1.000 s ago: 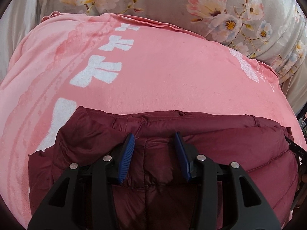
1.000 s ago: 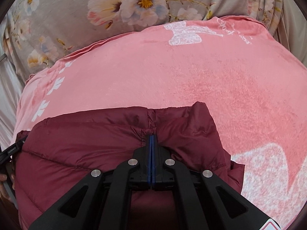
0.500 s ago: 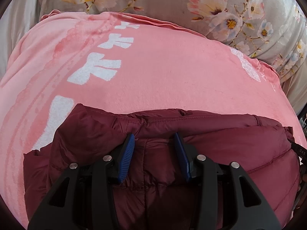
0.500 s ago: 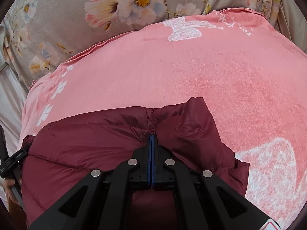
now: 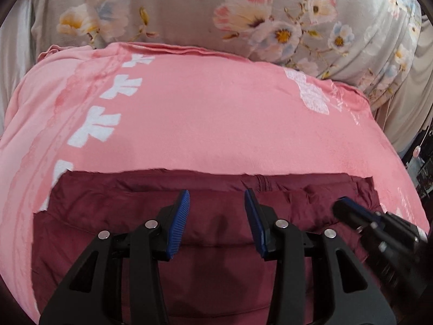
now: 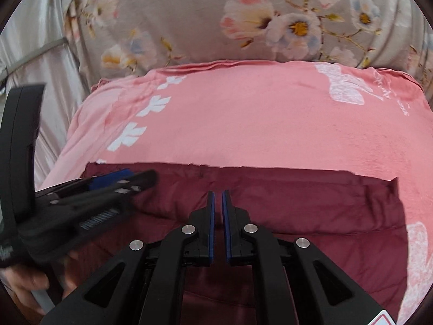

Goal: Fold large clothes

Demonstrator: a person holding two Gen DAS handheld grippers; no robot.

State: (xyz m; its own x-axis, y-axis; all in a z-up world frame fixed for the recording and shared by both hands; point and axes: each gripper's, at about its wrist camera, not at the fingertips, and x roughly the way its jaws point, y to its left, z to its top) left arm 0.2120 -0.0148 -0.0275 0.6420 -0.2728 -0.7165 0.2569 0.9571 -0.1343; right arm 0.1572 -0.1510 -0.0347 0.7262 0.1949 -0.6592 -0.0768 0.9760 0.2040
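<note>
Left tool (image 5: 217, 203): spread wide, gripping nothing, above the maroon puffer jacket (image 5: 211, 243). Folded flat, straight far edge, quilted, lying on the pink blanket (image 5: 216, 113) just ahead. Right tool (image 6: 218, 203): parted by a narrow slit, gripping nothing, over the same jacket.

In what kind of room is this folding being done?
Probably a bedroom, on a bed: the maroon padded jacket lies on a soft pink blanket, with floral bedding bunched behind it and pale fabric hanging at the side.
</note>
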